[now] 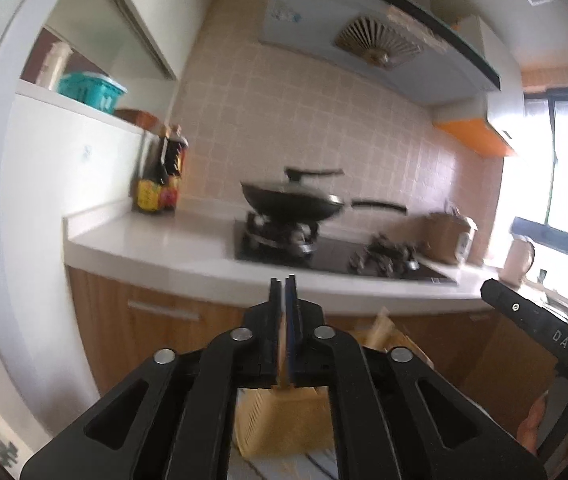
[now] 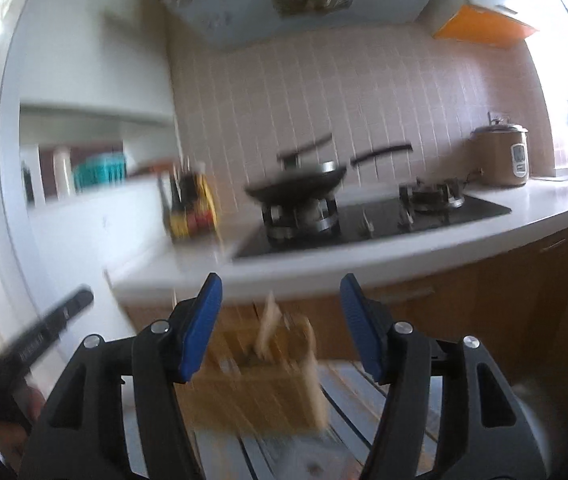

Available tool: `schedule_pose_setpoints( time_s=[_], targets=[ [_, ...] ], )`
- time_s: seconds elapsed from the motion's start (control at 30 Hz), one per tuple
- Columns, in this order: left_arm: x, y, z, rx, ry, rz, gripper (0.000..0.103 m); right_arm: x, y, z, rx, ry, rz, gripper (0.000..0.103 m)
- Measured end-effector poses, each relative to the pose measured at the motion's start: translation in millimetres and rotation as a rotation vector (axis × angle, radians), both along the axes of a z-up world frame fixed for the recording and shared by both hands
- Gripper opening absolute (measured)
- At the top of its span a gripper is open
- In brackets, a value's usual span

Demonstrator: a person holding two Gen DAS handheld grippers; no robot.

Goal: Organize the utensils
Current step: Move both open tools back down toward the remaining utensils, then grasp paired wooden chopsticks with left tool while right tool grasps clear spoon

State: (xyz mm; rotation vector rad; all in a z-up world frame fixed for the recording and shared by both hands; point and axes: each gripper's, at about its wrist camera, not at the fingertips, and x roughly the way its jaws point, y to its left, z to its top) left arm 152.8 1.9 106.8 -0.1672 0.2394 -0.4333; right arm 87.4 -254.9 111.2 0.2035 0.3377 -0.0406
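**Both grippers raised above the wooden holder, kitchen beyond**

- Left gripper (image 1: 283, 280): fingers nearly pressed together, only a thin slit between the pads, nothing pinched.
- Right gripper (image 2: 281, 300): fingers spread wide, nothing between them.
- Holder (image 2: 259, 376): a slotted wooden box, standing on a striped surface (image 2: 364, 404) below and just ahead of both sets of fingers. Pale sticks, probably chopsticks or wooden utensils, poke up from one slot; blur hides the count and which slot.
- Judgement: utensils stand upright in the slots so they stay sorted and easy to pull. Neither gripper carries one, so the next piece has yet to be fetched.
- Far beyond the fingers: wok (image 1: 292, 200) on the stove (image 1: 324, 252), sauce bottles (image 1: 161, 176) to its left, rice cooker (image 2: 502, 156) to its right.
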Motion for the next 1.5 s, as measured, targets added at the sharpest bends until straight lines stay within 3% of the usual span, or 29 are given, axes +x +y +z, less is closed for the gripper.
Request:
schedule_pose_setpoints(
  time_s=[0.07, 0.13, 0.33, 0.47, 0.73, 0.97, 1.17, 1.27, 1.4, 1.47, 1.5],
  targets=[
    [-11, -2, 2, 0.012, 0.074, -0.047, 0.018, -9, -5, -1, -0.016, 0.121, 0.022, 0.058],
    [-23, -3, -1, 0.007, 0.157, -0.104, 0.036, -16, -10, -12, -0.014, 0.270, 0.071, 0.058],
    [-44, -11, -43, -0.001, 0.470, -0.236, 0.040, -47, -15, -79, 0.042, 0.629, 0.183, 0.056],
    [-52, -13, -91, -0.004, 0.666, -0.283, 0.040, -77, -6, -131, 0.064, 0.789, 0.242, 0.037],
    [-71, -17, -151, 0.003, 0.833, -0.305, 0.038, -107, 32, -167, 0.000, 0.844, 0.324, 0.023],
    [-86, -43, -166, 0.063, 0.871, -0.346, 0.038, -125, 47, -169, -0.144, 0.797, 0.284, 0.011],
    [-98, -77, -167, 0.153, 0.870, -0.365, 0.040, -132, 15, -163, -0.070, 0.780, 0.212, 0.010],
    [-102, -99, -170, 0.240, 0.868, -0.344, 0.041, -137, -11, -156, -0.021, 0.775, 0.166, 0.010],
    [-114, -123, -168, 0.378, 0.798, -0.298, 0.044, -141, -36, -155, 0.040, 0.779, 0.148, 0.010],
    [-120, -135, -168, 0.470, 0.752, -0.262, 0.037, -142, -39, -156, 0.046, 0.784, 0.159, 0.010],
    [-126, -141, -169, 0.547, 0.711, -0.231, 0.027, -142, -38, -157, 0.037, 0.785, 0.164, 0.010]
  ],
)
